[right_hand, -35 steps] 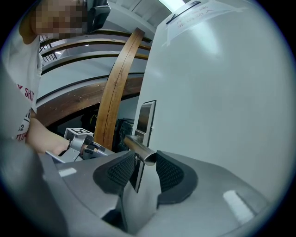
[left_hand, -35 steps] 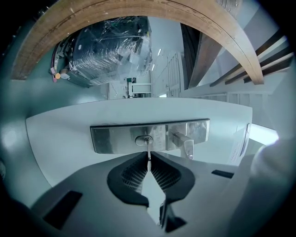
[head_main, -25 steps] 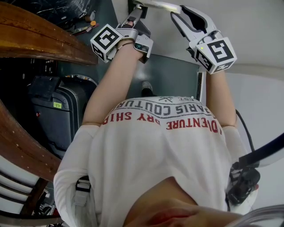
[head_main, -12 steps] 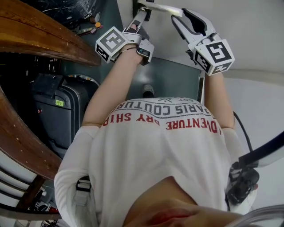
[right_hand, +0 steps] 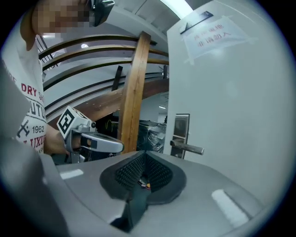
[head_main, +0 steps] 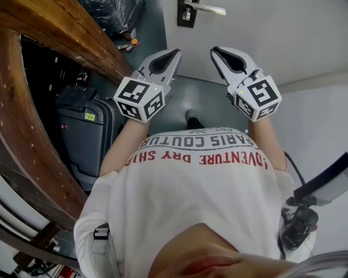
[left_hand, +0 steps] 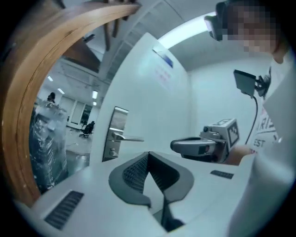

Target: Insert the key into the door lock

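- Your left gripper (head_main: 175,52): jaws closed, empty.
- Your right gripper (head_main: 215,51): jaws just closing, tips together, nothing between.
- Door lock (head_main: 186,15): under the handle (head_main: 205,7), well apart from both grippers.
- Key: too small to make out.

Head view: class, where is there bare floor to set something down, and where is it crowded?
Free: the grey floor strip between the white door and the suitcase, around the shoe. Crowded: the left, where the suitcase sits beside the wooden beam, with a black wrapped bundle beyond.
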Tool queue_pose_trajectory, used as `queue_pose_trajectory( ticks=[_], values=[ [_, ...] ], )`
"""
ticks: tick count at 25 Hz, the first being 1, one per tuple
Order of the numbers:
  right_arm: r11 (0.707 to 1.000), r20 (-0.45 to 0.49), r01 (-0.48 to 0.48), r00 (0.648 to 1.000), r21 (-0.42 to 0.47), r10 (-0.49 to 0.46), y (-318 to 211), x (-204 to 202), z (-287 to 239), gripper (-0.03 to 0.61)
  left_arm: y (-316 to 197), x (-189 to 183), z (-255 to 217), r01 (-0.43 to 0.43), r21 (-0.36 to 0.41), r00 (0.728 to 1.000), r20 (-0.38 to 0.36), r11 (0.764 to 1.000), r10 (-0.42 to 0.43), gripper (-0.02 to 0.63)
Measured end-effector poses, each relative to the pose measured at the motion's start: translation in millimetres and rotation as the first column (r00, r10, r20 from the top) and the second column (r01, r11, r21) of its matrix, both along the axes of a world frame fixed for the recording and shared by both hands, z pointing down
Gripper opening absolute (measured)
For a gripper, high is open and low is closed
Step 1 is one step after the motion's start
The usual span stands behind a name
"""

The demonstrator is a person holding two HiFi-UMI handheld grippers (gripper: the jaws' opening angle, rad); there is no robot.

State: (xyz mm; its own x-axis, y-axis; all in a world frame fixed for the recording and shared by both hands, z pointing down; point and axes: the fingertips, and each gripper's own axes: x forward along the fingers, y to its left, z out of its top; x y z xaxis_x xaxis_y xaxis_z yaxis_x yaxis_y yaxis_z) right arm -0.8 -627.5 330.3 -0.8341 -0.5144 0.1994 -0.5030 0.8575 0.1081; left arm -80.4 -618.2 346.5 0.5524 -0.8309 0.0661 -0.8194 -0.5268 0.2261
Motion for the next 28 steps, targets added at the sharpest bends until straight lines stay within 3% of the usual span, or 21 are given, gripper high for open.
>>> queue_pose_trajectory(
  ticks=[5, 8, 11, 18, 22, 28],
  values=[
    [0.999, -0.012, 0.013, 1.0, -0.036, -0.013, 132, -1, 14, 0.002, 131, 24, -12, -0.159, 0.049, 0.978, 0.142, 0.986, 0.151, 0.002],
    [0.996, -0.03, 0.011, 0.999, -0.093, -0.014, 187, 4, 29, 0.002, 181, 34, -17, -0.204, 0.042, 0.968, 0.16, 0.978, 0.195, 0.002],
    [0.99, -0.018, 0.01, 1.0, -0.138, -0.013, 225, 13, 25, 0.002, 221, 40, -25, -0.224, 0.028, 0.963, 0.159, 0.974, 0.217, 0.002],
    [0.995, 0.002, 0.045, 0.999, -0.091, -0.045, 305, 33, -3, 0.002, 307, 60, -46, -0.173, 0.049, 0.97, 0.18, 0.984, 0.162, 0.002],
    [0.995, 0.013, 0.046, 0.999, -0.09, -0.045, 375, 74, 6, 0.002, 375, 98, -39, -0.172, 0.048, 0.972, 0.172, 0.984, 0.161, 0.002],
    [0.994, 0.023, 0.012, 1.0, -0.11, -0.01, 517, 172, 34, 0.002, 520, 193, -10, -0.188, 0.013, 0.973, 0.141, 0.982, 0.185, 0.002]
  ],
)
